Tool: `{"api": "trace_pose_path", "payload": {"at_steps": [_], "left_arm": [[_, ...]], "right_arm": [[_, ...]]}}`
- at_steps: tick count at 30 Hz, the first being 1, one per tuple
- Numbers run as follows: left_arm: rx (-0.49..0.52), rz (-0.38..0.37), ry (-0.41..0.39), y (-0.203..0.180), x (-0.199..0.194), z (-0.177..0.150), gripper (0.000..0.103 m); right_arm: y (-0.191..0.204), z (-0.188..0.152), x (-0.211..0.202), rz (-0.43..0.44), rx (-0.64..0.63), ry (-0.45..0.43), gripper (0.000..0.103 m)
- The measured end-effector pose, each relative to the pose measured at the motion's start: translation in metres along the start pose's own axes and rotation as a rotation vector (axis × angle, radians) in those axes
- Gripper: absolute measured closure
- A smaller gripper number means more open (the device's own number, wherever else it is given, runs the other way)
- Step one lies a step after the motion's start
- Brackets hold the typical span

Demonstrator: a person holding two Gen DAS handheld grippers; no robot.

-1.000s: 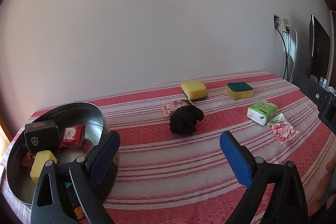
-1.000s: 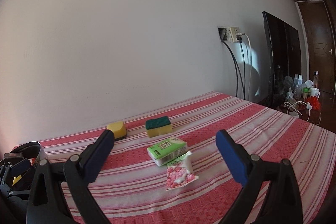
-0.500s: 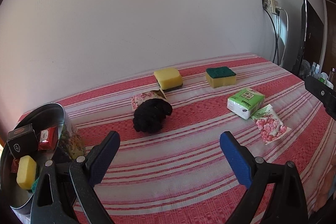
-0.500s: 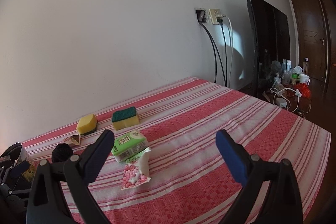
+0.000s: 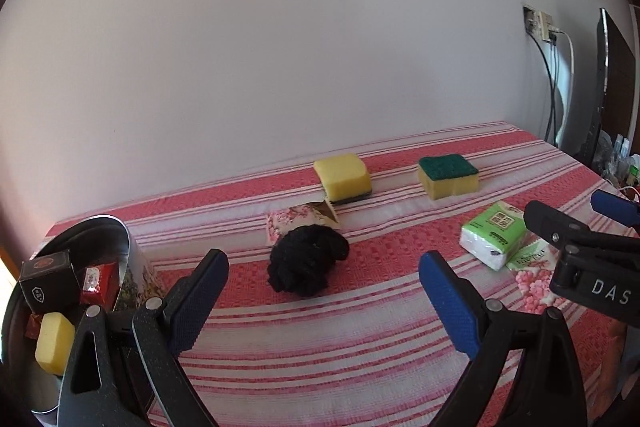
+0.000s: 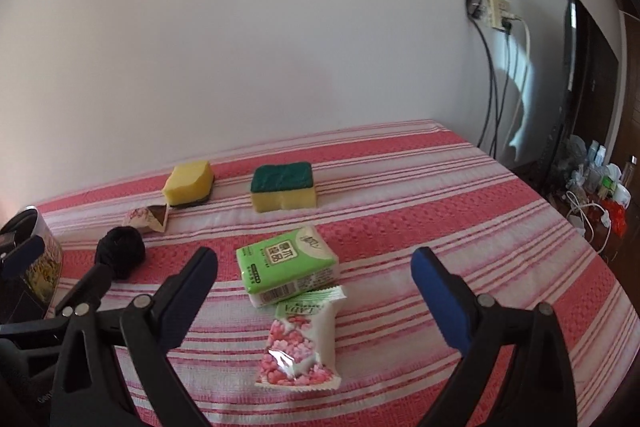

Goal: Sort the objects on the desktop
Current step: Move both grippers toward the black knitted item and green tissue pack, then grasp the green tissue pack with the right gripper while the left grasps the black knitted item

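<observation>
On the red striped cloth, a black woolly ball (image 5: 306,269) lies just ahead of my open left gripper (image 5: 324,261), with a pink snack packet (image 5: 298,223) behind it. Farther back sit a yellow sponge (image 5: 342,177) and a green-topped sponge (image 5: 448,177). My right gripper (image 6: 314,263) is open and empty, above a green tissue pack (image 6: 286,259) and a pink candy bag (image 6: 302,343). The right wrist view also shows the green-topped sponge (image 6: 284,187), the yellow sponge (image 6: 190,183) and the black ball (image 6: 120,253).
A metal bowl (image 5: 100,227) at the left holds a black box (image 5: 48,277), a red packet (image 5: 98,279) and a small yellow sponge (image 5: 54,341). The white wall runs along the back. Cables and a dark screen (image 6: 572,67) stand beyond the table's right end.
My left gripper swung right, from over the bowl to facing the black ball. My right gripper moved left and nearer, so the tissue pack and candy bag now lie between its fingers' line.
</observation>
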State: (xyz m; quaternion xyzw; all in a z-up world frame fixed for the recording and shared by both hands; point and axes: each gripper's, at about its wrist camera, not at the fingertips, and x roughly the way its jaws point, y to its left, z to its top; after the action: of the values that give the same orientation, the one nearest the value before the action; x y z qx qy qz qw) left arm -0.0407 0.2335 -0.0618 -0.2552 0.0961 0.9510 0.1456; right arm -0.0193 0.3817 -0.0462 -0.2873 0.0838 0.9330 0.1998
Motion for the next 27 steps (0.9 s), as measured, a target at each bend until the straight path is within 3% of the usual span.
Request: {"api": "trace_pose_path", "payload": {"at_steps": [9,10,11,12,17,20,23,27], "left_arm": [[-0.116,0.016,0.087,0.031,0.016,-0.001,0.005],[-0.123,0.009,0.103,0.032,0.018,-0.002,0.005],[-0.130,0.003,0.118,0.032,0.020,-0.003,0.005],[-0.136,-0.001,0.130,0.033,0.021,-0.004,0.005],[-0.138,-0.001,0.144,0.031,0.023,-0.006,0.005],[-0.127,-0.001,0.142,0.029,0.024,-0.006,0.005],[-0.132,-0.001,0.152,0.029,0.027,-0.007,0.005],[-0.154,0.001,0.160,0.035,0.028,-0.008,0.005]], "right_arm": [[0.020,0.005,0.063,-0.034,-0.111,0.202,0.003],[0.022,0.002,0.066,-0.037,-0.123,0.221,0.004],[0.023,0.001,0.068,-0.021,-0.124,0.234,0.013],[0.022,0.001,0.069,-0.009,-0.112,0.238,0.026],[0.008,-0.001,0.065,0.031,-0.037,0.227,0.028],[-0.003,-0.002,0.053,0.070,0.025,0.170,0.028],[-0.009,0.000,0.039,0.140,0.069,0.086,0.028],[-0.021,0.008,0.019,0.417,0.187,0.022,0.028]]}}
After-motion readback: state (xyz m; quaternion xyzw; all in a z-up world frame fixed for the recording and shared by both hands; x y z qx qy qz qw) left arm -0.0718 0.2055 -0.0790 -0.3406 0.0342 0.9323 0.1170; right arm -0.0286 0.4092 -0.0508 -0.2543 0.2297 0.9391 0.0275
